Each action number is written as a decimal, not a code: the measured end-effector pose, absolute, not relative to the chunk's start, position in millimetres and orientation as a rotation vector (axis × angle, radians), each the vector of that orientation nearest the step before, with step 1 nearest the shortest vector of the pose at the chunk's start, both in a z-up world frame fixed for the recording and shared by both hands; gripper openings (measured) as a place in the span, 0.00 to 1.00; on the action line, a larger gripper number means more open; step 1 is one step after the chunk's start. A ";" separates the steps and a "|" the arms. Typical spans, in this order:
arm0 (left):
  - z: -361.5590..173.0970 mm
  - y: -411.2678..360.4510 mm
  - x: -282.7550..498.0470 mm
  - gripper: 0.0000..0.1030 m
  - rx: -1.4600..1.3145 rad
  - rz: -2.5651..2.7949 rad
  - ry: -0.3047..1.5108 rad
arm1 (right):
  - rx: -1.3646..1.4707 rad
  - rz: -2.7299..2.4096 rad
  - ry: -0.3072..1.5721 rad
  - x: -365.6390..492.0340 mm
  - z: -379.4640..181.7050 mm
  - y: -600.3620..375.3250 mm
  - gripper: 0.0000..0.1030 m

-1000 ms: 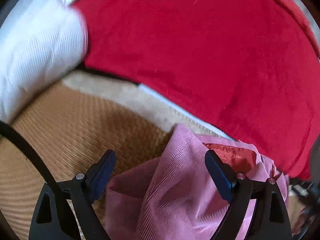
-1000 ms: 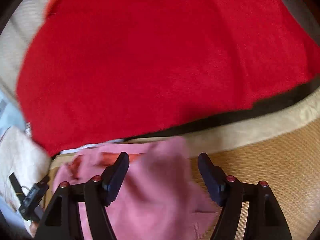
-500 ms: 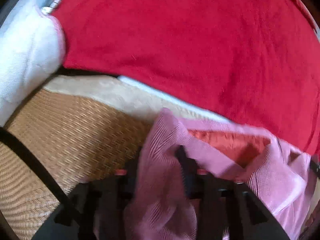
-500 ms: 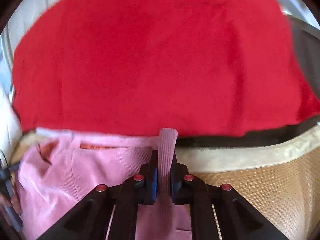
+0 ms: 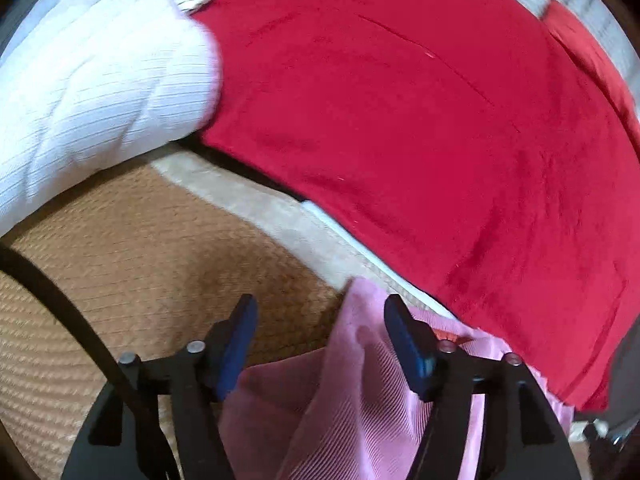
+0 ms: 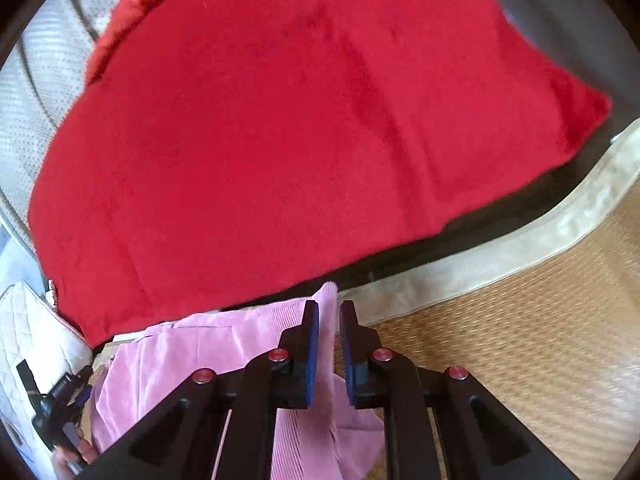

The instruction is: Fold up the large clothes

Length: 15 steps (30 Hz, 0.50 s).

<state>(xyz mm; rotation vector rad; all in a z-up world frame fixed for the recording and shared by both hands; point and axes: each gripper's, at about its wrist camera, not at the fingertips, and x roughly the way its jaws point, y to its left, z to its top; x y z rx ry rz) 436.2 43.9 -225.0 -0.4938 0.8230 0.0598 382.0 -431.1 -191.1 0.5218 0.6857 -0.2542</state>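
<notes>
Pink ribbed garment (image 6: 208, 352) lies bunched on the woven mat (image 5: 132, 264), near edge of the red blanket (image 6: 280, 140); one upstanding fold rises between each claw's fingers. Right claw (image 6: 329, 354) nearly closed, pads pinching a narrow strip of the pink cloth, jaws easing apart slightly. Left claw (image 5: 320, 350) about half open and opening; a pink ridge stands between its pads, touching the right-hand pad only, so not gripped. Judgement: corner pickup is half secured. Left should close on its fold before any lift; right should hold firm. Then raise both evenly, keeping the edge taut and clear of the blanket. White quilted bedding (image 5: 92, 80) lies further out.
</notes>
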 end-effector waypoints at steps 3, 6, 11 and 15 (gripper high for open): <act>-210.7 55.0 424.2 0.65 -0.469 0.070 0.839 | 0.486 -0.203 0.692 352.4 -182.3 -414.9 0.13; -194.3 59.4 405.9 0.67 -0.411 0.054 0.832 | 0.437 -0.128 0.702 322.5 -183.1 -392.2 0.13; -178.2 52.3 342.5 0.79 -0.260 0.057 0.799 | 0.538 0.044 0.762 297.8 -197.8 -360.7 0.13; -176.1 56.5 303.5 0.79 -0.229 0.058 0.791 | 0.516 0.136 0.771 293.0 -196.9 -326.2 0.17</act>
